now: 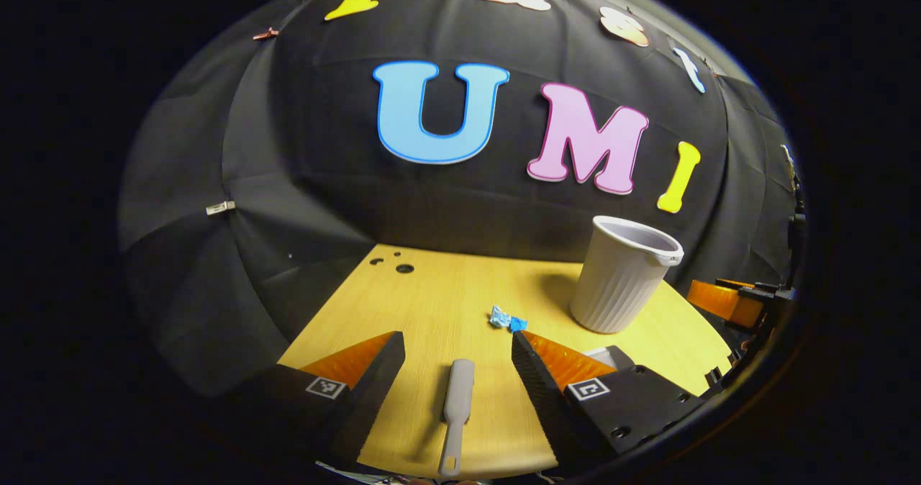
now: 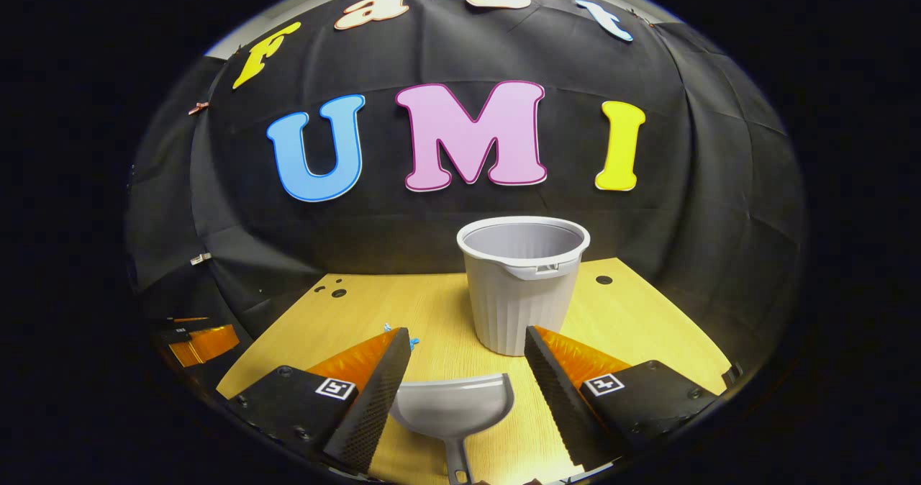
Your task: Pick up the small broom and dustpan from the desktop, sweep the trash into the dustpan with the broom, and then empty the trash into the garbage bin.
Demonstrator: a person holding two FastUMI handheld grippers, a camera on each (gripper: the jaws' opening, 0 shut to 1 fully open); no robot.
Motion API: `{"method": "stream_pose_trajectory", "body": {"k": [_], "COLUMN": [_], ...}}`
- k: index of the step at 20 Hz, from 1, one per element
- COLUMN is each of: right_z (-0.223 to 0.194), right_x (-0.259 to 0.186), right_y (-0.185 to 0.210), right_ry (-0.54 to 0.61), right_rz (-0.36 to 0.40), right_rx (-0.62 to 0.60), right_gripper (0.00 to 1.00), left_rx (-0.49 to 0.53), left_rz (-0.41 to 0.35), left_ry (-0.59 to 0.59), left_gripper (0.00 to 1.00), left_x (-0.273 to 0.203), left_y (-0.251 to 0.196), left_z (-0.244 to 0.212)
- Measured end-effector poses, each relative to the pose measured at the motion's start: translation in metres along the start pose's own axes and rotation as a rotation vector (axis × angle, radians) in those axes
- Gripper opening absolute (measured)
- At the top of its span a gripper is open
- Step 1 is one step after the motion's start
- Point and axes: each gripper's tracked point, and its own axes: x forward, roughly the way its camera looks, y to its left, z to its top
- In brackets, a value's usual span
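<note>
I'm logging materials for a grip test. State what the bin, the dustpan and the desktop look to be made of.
Bin: likely moulded plastic, matt pale grey, with ribbed walls and a rolled rim. Dustpan: apparently the same grey plastic, smooth, with a faint sheen. Desktop: wood or wood-look laminate, yellowish, fine straight grain; I cannot tell which.

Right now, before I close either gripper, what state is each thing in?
Left gripper: open, broom lying between its fingers, ungripped.
Right gripper: open, dustpan between its fingers, ungripped.
Broom: flat on the desktop.
Dustpan: resting on the desktop, no trash visible in it.
Trash: crumpled, unswept, on the desktop.
Garbage bin: upright, open-topped.
</note>
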Motion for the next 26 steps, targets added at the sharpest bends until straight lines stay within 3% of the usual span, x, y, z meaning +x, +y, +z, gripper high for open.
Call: {"method": "stream_pose_trajectory", "body": {"k": [7, 8, 10, 17, 26], "right_z": [-0.014, -0.016, -0.022, -0.043, -0.073], "right_x": [0.01, 0.01, 0.012, 0.01, 0.001], "right_y": [0.0, -0.001, -0.005, -0.015, -0.035], "right_ry": [0.047, 0.055, 0.073, 0.138, 0.216], "right_rz": [0.02, 0.02, 0.018, 0.011, -0.016], "right_rx": [-0.031, -0.04, -0.053, -0.059, 0.009], "right_gripper": [0.99, 0.99, 0.99, 0.99, 0.99], "left_rx": [-0.007, -0.013, -0.02, 0.038, 0.116], "left_rz": [-0.003, -0.002, -0.004, 0.012, 0.029], "left_ry": [0.281, 0.321, 0.405, 0.64, 0.854], "left_gripper": [0.96, 0.92, 0.96, 0.96, 0.96], "left_x": [0.024, 0.027, 0.031, 0.047, 0.064], "left_y": [0.004, 0.006, 0.009, 0.016, 0.019], "left_z": [-0.075, -0.087, -0.113, -0.173, -0.22]}}
